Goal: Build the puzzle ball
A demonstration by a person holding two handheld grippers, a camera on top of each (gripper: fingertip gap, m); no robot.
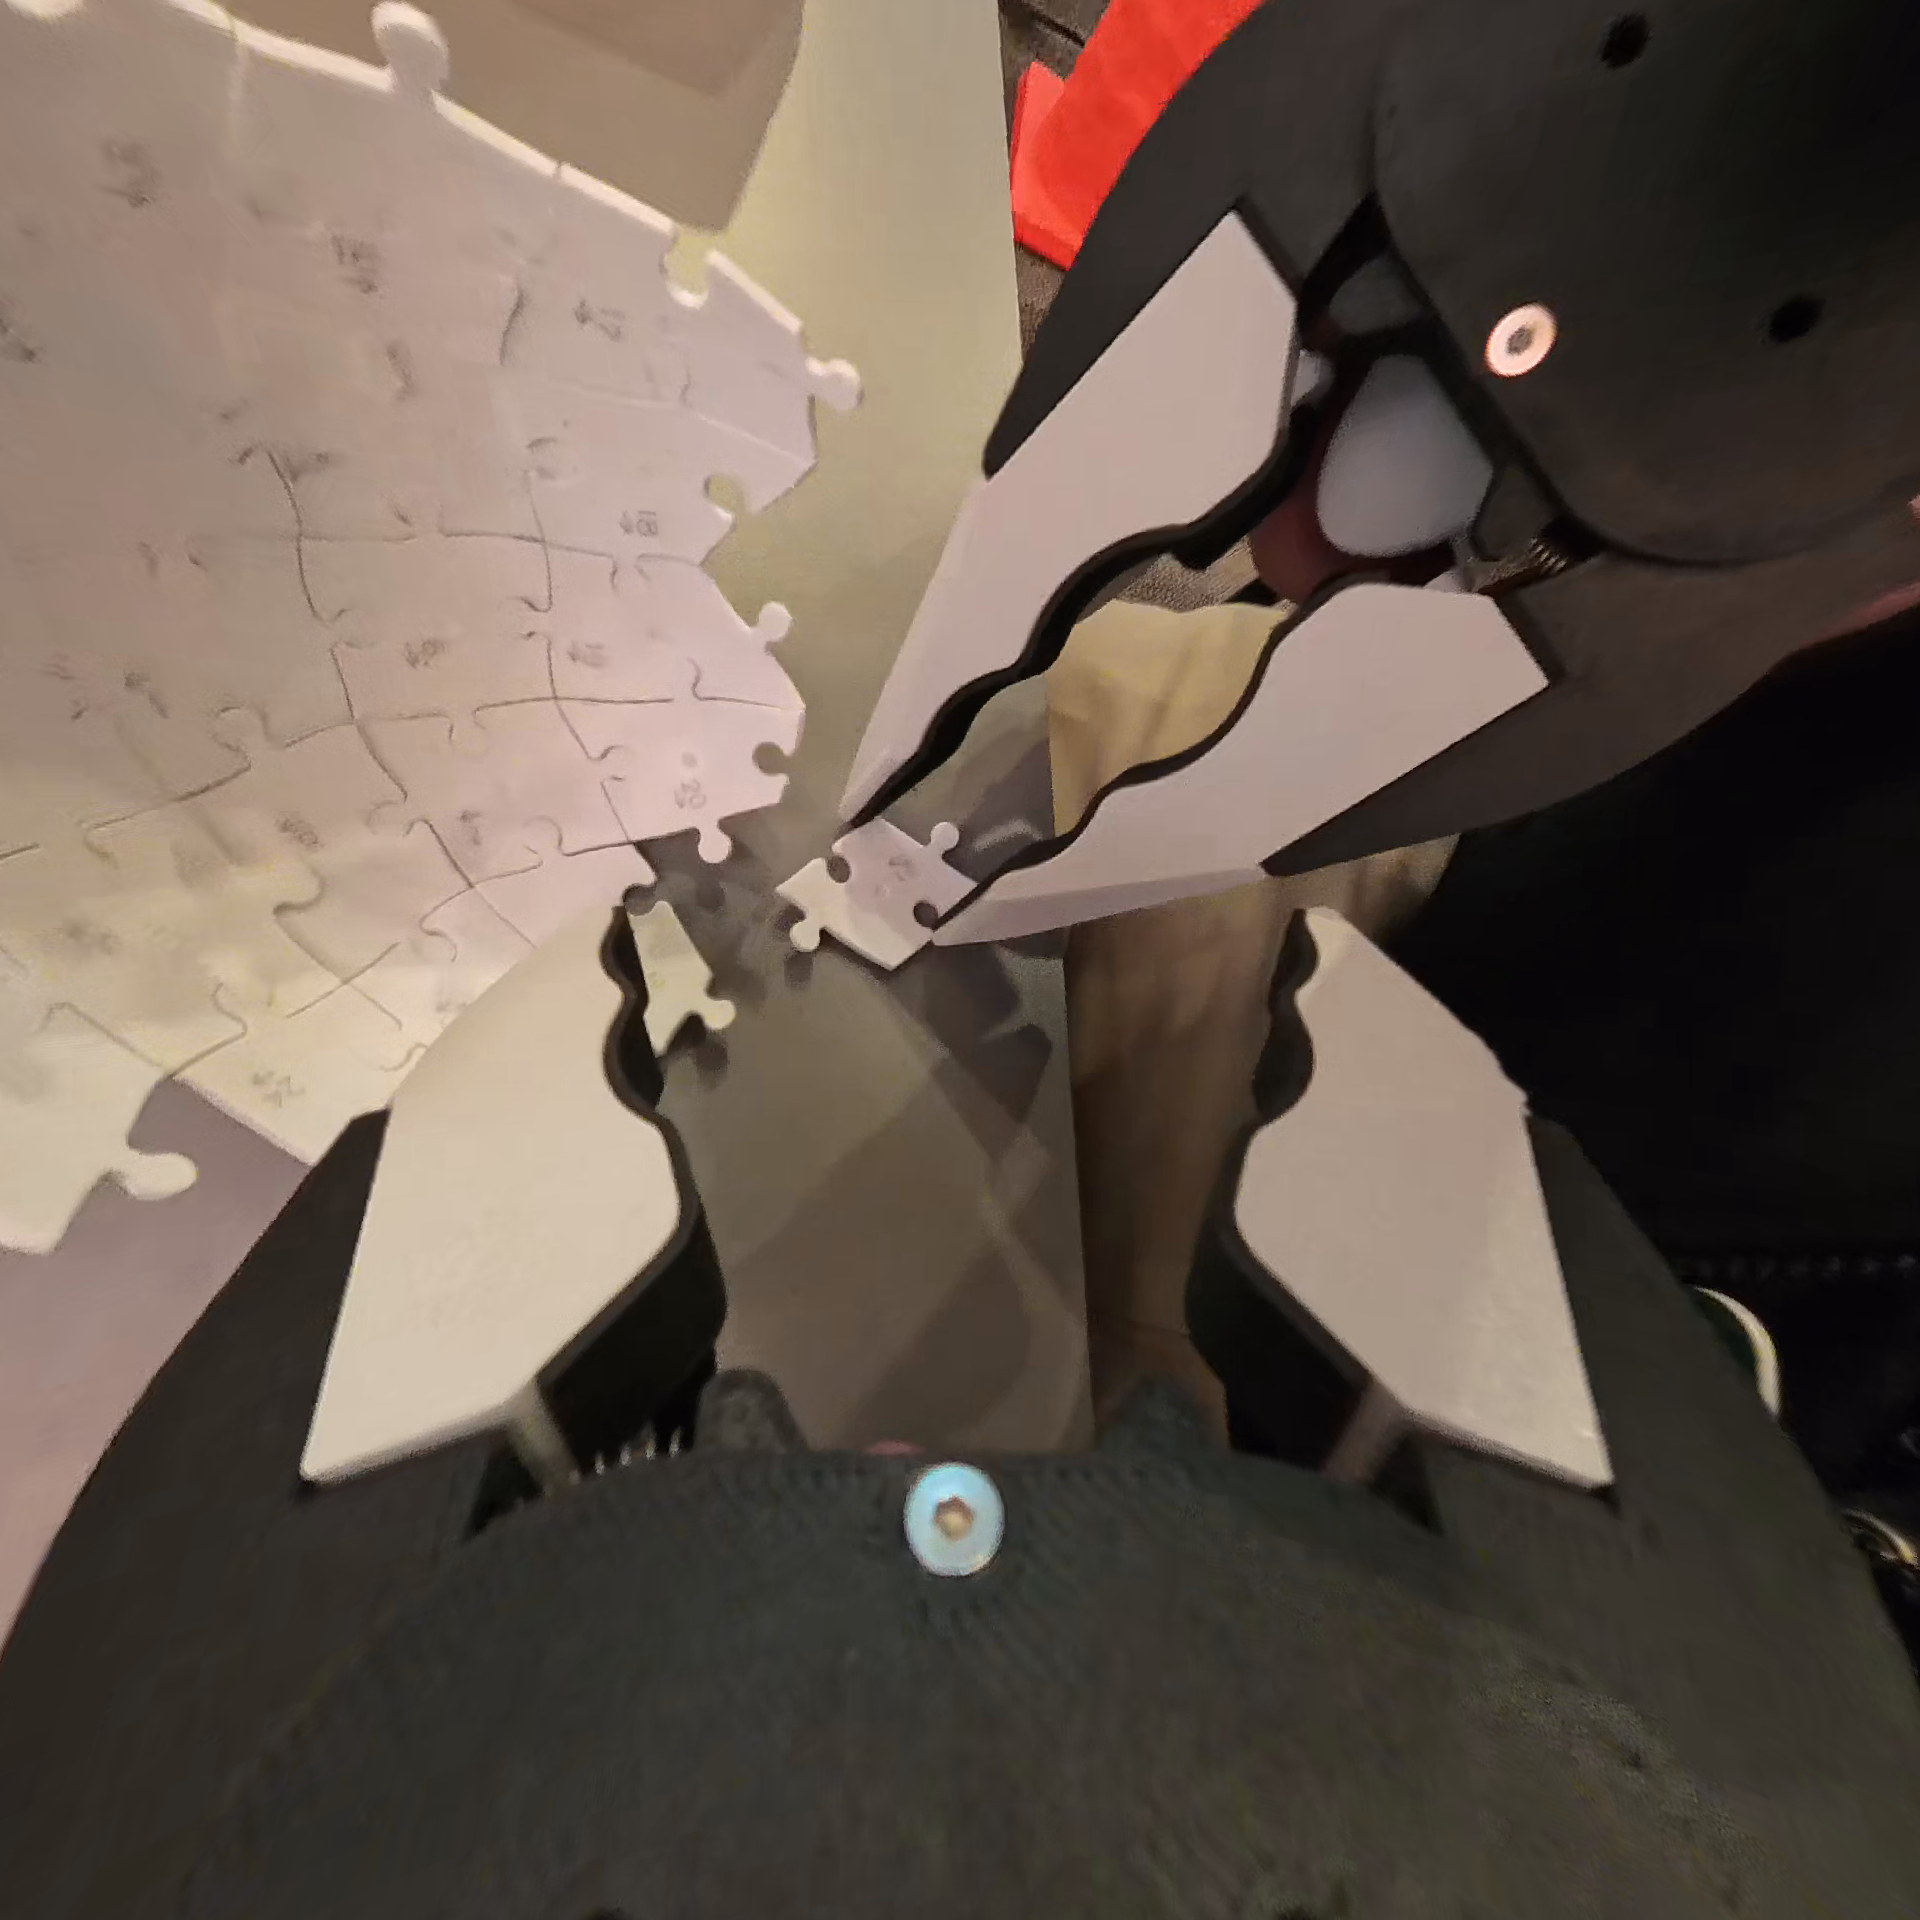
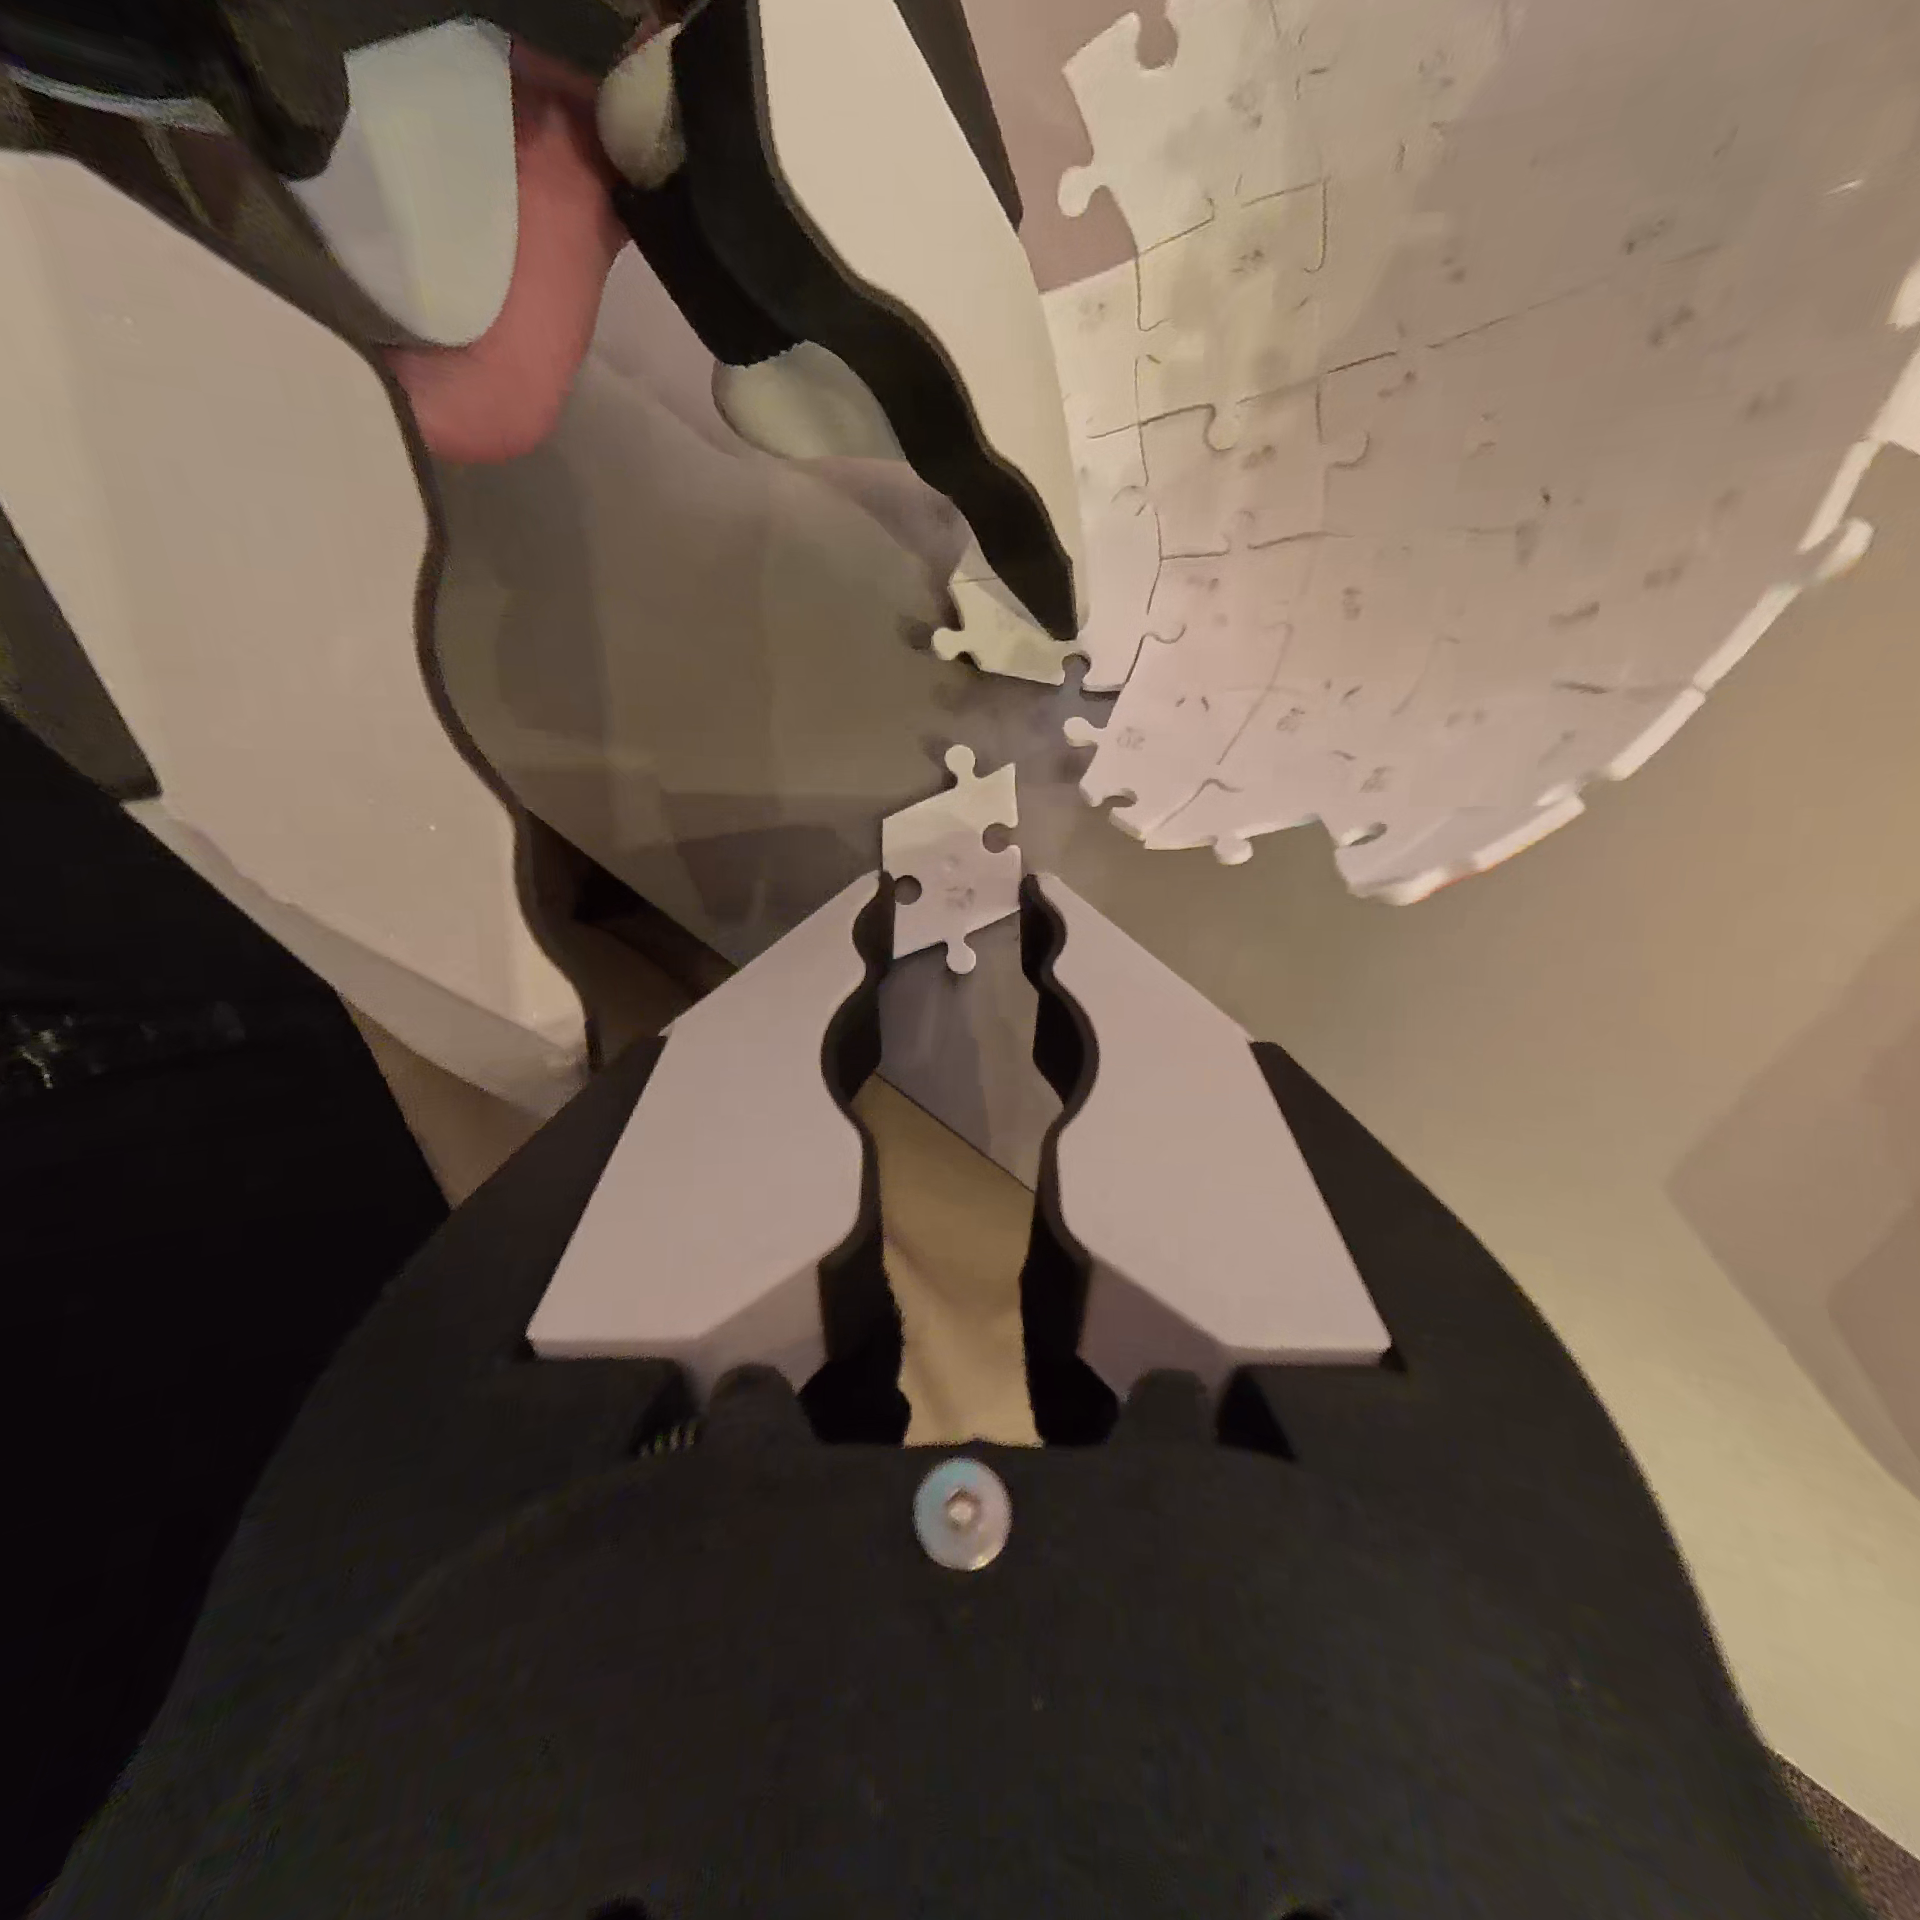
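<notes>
The partly built puzzle ball [image 1: 364, 623], a curved white shell of joined pieces, stands on the table at the left of the left wrist view and at the upper right of the right wrist view [image 2: 1455, 520]. My right gripper [image 2: 956, 883] is shut on a loose white puzzle piece [image 2: 961, 862] and holds it just short of the shell's lower edge. In the left wrist view the right gripper [image 1: 894, 873] comes in from the upper right with the piece [image 1: 883, 878]. My left gripper [image 1: 961, 925] is wide open. One of its fingers [image 2: 935, 436] touches an edge piece of the shell.
The glossy white table [image 2: 1455, 1143] ends just right of the shell, with its edge [image 1: 1023, 520] near the grippers. A white box [image 1: 644, 94] stands behind the shell. A red object [image 1: 1070, 135] lies beyond the edge. A person's hand [image 2: 499, 364] holds the left gripper. The grippers are tip to tip, or close to it.
</notes>
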